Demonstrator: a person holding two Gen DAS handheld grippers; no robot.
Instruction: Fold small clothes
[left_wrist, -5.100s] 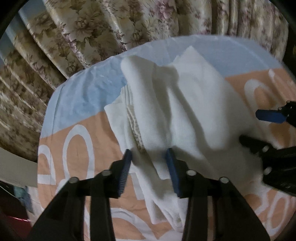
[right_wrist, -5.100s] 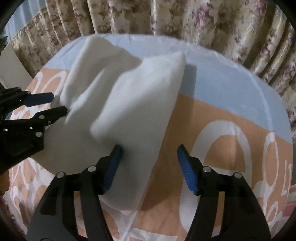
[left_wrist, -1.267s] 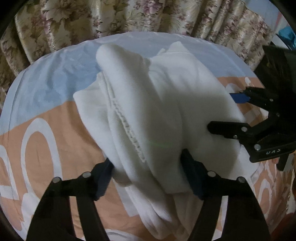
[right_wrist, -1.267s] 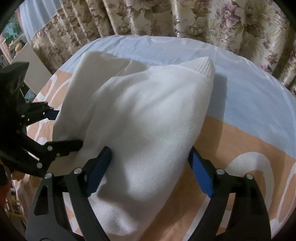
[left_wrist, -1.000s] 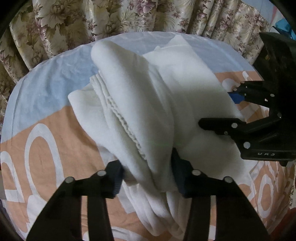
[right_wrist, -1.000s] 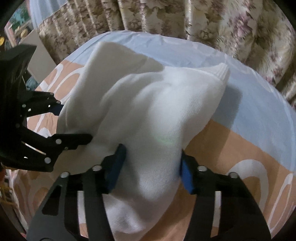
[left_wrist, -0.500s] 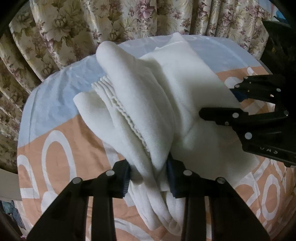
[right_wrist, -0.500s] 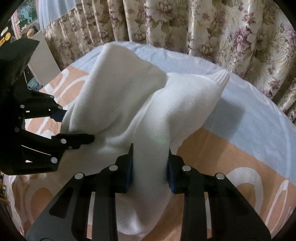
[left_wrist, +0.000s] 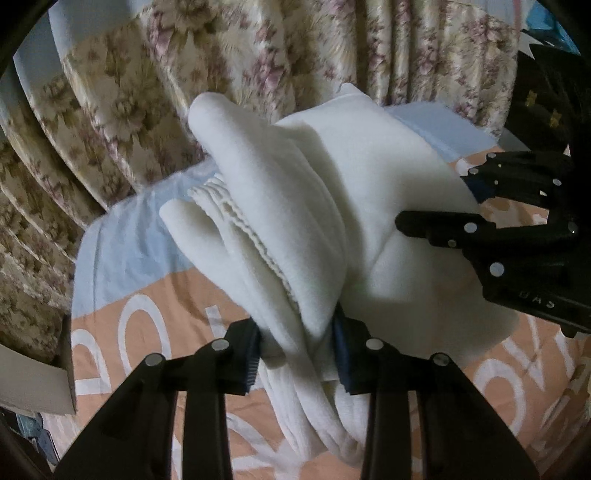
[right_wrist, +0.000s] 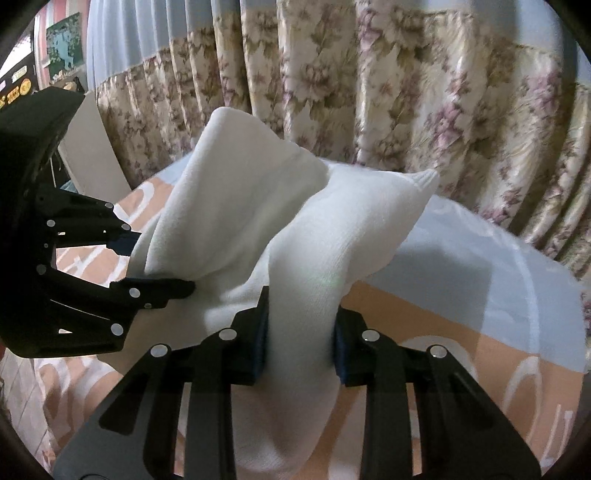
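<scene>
Gripping the white garment (left_wrist: 314, 206) with both tools, you have it raised above the orange, white and blue patterned sheet (left_wrist: 147, 302) that covers the surface below. Your left tool (left_wrist: 295, 352) is clamped on a bunched fold of the cloth, its 2 blue-padded fingers (left_wrist: 249, 354) pressed in from either side, and a ribbed hem shows just above that pinch. Your right tool (right_wrist: 299, 341) is likewise closed on a thick roll of the same fabric, with cloth hanging below the pinch toward the sheet. In the left wrist view the right tool (left_wrist: 476, 206) sits against the garment's far right edge; in the right wrist view the left tool (right_wrist: 159, 258) meets the cloth at the left. The garment bulges upward between the 2 grips into 2 soft peaks. A floral curtain (right_wrist: 406, 92) hangs behind, and a pale board (right_wrist: 92, 155) leans at the left.
</scene>
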